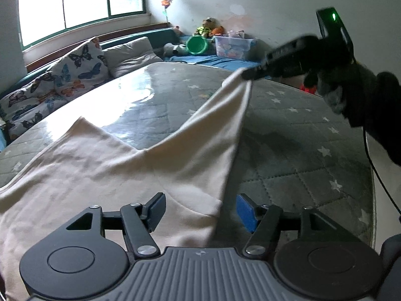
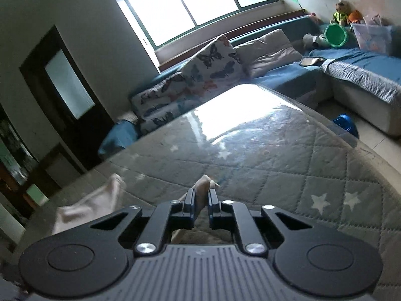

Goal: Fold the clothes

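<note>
Spread wide, the left claw hovers over the cream garment lying on the quilted counter; the right claw pinches its far corner, lifted. Best carry that corner across taut, keeping edges aligned.

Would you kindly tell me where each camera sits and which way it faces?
Left wrist: on the left tongs, open over the cream garment on the quilted table; the right tongs and a dark sleeve show.
Right wrist: on the right tongs, shut on a garment corner, facing the window.
Shared: garment, table, butterfly cushions.
</note>
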{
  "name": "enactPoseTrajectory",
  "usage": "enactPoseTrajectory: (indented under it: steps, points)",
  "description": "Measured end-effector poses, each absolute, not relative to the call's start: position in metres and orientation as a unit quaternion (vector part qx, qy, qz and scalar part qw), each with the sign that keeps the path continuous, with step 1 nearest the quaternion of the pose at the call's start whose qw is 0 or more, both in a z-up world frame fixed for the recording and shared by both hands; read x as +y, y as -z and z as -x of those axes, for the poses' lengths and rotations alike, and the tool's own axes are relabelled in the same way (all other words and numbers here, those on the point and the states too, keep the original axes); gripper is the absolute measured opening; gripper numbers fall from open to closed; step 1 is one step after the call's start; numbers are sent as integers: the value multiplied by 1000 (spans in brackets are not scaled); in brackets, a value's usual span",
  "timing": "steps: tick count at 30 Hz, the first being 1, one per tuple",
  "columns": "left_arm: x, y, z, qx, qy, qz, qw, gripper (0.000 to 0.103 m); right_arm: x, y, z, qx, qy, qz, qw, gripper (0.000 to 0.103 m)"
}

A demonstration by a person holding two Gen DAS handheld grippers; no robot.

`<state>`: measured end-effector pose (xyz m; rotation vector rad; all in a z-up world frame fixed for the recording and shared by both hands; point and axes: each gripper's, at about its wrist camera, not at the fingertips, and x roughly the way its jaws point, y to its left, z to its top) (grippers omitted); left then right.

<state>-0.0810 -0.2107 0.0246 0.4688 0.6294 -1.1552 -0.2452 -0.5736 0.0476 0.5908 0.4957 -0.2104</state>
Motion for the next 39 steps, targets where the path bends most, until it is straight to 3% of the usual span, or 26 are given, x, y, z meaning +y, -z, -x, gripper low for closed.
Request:
enactPoseTrajectory:
  steps: [9,17,27,30,31,39]
  points:
    - [-214,-13,94,290,558,-233,742,70,-543,-101,230,187,33,-286,939,8]
    - [-169,-35,87,273,533,-162,784,74,-453,-137,186,179,-76,-214,957,8]
    - [-92,-37,80,291,459,-91,835,75,-330,-117,141,236,-182,-138,945,9]
    - [-77,-33,79,300,440,-78,843,75,-303,-101,132,272,-213,-130,929,15]
    - [-73,-32,79,302,434,-75,845,75,-298,-97,131,281,-220,-129,925,19]
    - [-48,-31,74,308,410,-57,857,75,-316,-89,151,299,-197,-83,930,19]
